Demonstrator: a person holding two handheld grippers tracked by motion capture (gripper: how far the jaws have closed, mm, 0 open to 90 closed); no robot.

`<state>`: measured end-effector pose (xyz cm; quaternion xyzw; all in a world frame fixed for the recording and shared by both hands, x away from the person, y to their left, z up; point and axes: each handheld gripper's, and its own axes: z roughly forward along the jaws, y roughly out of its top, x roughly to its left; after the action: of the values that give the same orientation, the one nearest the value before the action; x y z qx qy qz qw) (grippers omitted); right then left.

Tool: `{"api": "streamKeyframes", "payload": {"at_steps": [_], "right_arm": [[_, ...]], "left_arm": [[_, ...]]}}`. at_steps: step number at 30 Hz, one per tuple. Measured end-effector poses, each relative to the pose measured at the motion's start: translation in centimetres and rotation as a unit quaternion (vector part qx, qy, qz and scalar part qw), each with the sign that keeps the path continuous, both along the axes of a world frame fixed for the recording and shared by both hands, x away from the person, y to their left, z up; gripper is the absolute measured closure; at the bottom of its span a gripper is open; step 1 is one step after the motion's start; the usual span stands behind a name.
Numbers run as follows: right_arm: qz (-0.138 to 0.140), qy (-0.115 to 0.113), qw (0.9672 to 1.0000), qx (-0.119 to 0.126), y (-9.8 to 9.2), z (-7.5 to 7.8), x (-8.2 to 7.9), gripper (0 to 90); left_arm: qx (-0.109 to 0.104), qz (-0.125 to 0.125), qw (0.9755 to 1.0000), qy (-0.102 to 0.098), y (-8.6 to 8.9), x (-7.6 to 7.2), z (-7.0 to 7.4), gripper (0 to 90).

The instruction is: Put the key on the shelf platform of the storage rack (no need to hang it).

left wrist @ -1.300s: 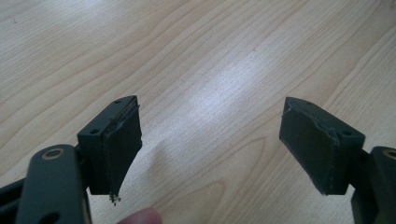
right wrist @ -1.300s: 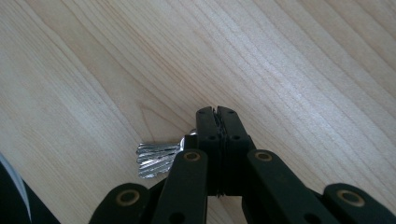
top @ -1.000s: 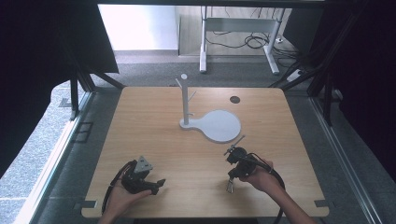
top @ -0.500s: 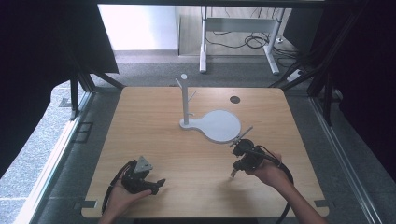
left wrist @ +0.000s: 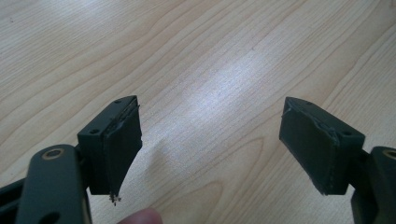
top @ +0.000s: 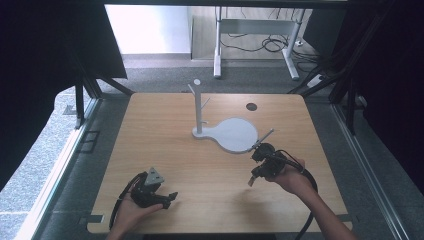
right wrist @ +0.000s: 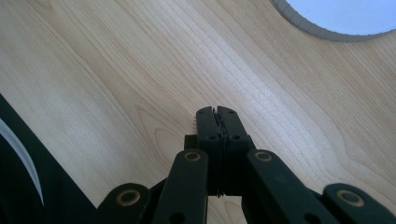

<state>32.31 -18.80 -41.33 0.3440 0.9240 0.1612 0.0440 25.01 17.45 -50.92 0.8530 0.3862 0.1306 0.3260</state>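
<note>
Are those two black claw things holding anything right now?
No, both hold nothing. The left gripper has its jaws wide apart over the bare wooden table. The right gripper has its jaws pressed together with nothing visible between them.

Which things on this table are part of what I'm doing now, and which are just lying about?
In the job:
- right gripper, jaws shut, nothing seen between them, held above the table
- white stand with its round base plate, nearest the right gripper
- left gripper, jaws open and empty, near the table's front edge

Lying about:
- dark round spot on the tabletop
- desk frame and cables on the floor behind
</note>
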Motion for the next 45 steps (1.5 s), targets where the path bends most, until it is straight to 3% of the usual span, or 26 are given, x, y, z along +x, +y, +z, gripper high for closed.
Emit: {"api": "streamKeyframes", "payload": {"at_steps": [17, 45], "right_arm": [[0.001, -0.006, 1.0, -0.001, 0.2, 0.5, 0.8, 89.9], [-0.008, -0.003, 1.0, -0.001, 1.3, 0.9, 4.5, 89.9]], "left_arm": [[0.004, -0.003, 1.0, 0.001, 0.0, 0.1, 0.0, 21.3], [0.002, 0.002, 1.0, 0.0, 0.3, 0.1, 0.0, 21.3]]}}
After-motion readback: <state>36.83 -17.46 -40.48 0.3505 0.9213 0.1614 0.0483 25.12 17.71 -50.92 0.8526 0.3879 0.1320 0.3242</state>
